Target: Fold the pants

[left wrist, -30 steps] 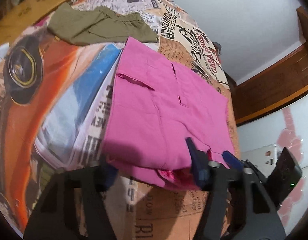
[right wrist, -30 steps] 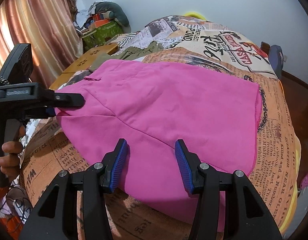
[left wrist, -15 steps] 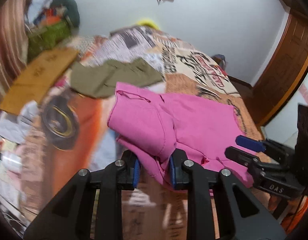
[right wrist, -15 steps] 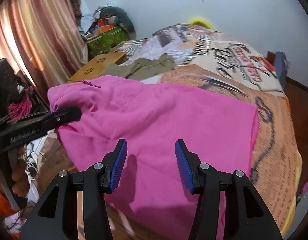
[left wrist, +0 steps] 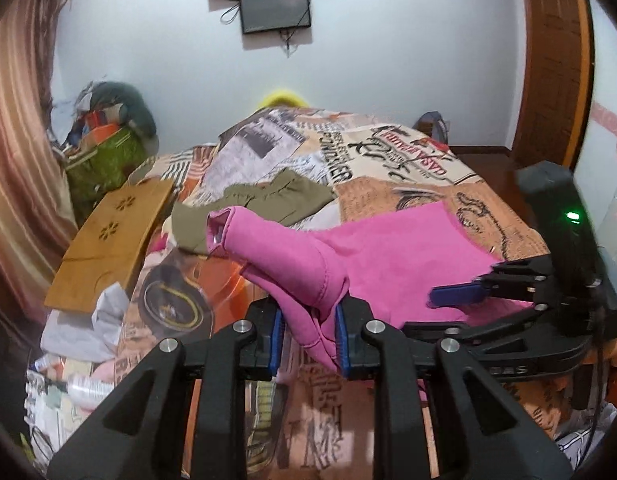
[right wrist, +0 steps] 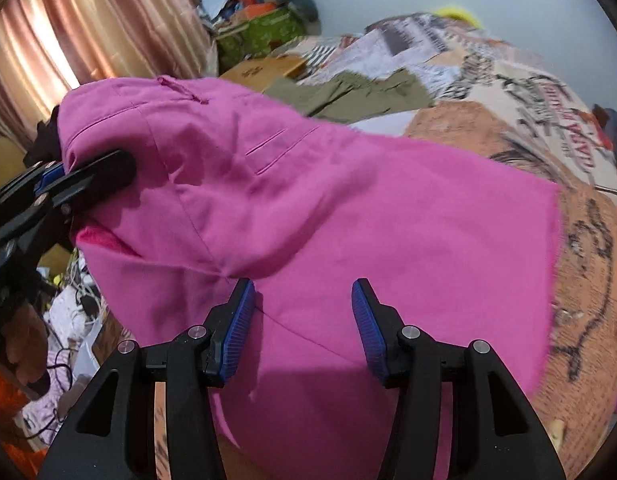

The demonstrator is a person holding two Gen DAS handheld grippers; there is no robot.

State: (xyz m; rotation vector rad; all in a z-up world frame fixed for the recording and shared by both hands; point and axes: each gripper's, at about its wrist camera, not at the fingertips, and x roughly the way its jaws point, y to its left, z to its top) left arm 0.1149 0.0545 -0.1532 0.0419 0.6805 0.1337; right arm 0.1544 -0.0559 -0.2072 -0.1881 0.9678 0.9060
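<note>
The pink pants (left wrist: 388, 256) lie partly folded on the printed bedspread (left wrist: 388, 160). My left gripper (left wrist: 308, 334) is shut on a bunched near edge of the pink pants and holds it lifted off the bed, so the cloth rises in a ridge. In the right wrist view the pink pants (right wrist: 348, 208) fill the middle. My right gripper (right wrist: 302, 320) is open and empty just above the cloth near the bed's front edge. The left gripper's fingers (right wrist: 88, 176) show at the left there, clamped on the raised cloth.
Olive green pants (left wrist: 264, 200) lie further back on the bed. A wooden board (left wrist: 112, 240) rests at the bed's left edge. Clutter and a green box (left wrist: 104, 160) stand by the curtain. A wooden door (left wrist: 552, 64) is at the right.
My left gripper has closed on the near edge of the pink pants and lifted it up. My right gripper has stayed open above the cloth.
</note>
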